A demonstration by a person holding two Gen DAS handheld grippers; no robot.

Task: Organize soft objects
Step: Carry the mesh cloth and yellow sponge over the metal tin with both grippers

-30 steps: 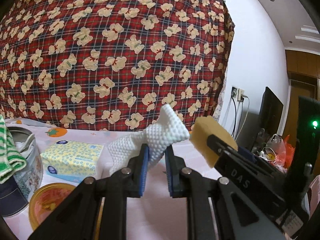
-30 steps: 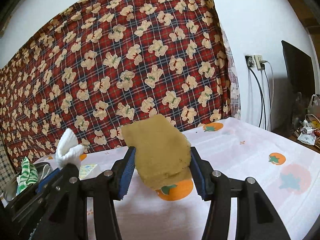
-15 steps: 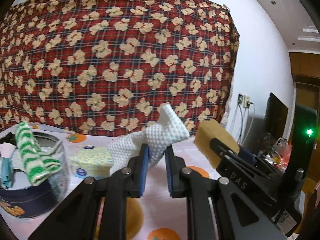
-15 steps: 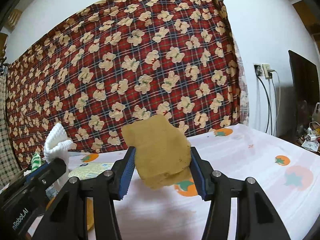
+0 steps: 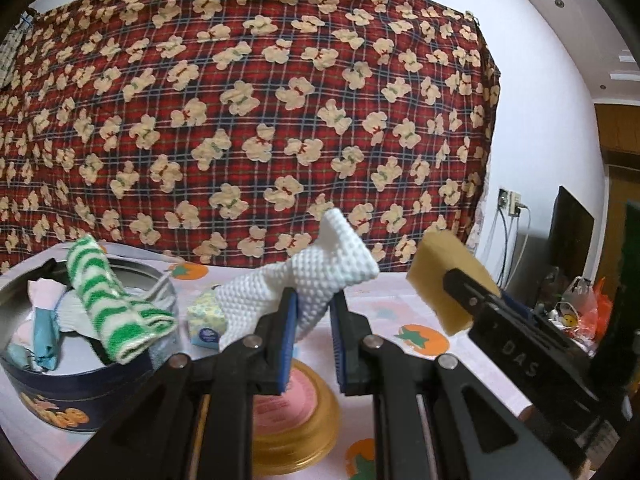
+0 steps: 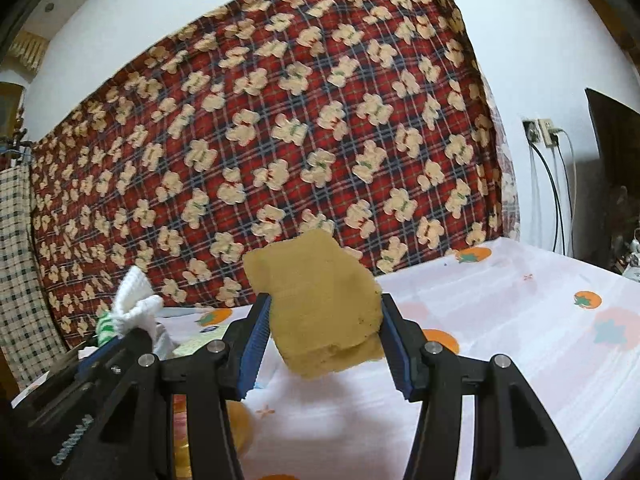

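Left gripper (image 5: 313, 322) is pinching white cloth (image 5: 308, 280) mid-body, hanging limp above the table, near tin (image 5: 80, 384). Right gripper (image 6: 322, 338) is squeezing sponge (image 6: 320, 300) by its sides. Both look light, squashy, unbreakable; central grips are suiting them.

gold lid (image 5: 296, 420) partly hidden behind left fingers (image 5: 286, 332), tissue pack (image 5: 206, 318) half covered by white cloth (image 5: 304, 280)
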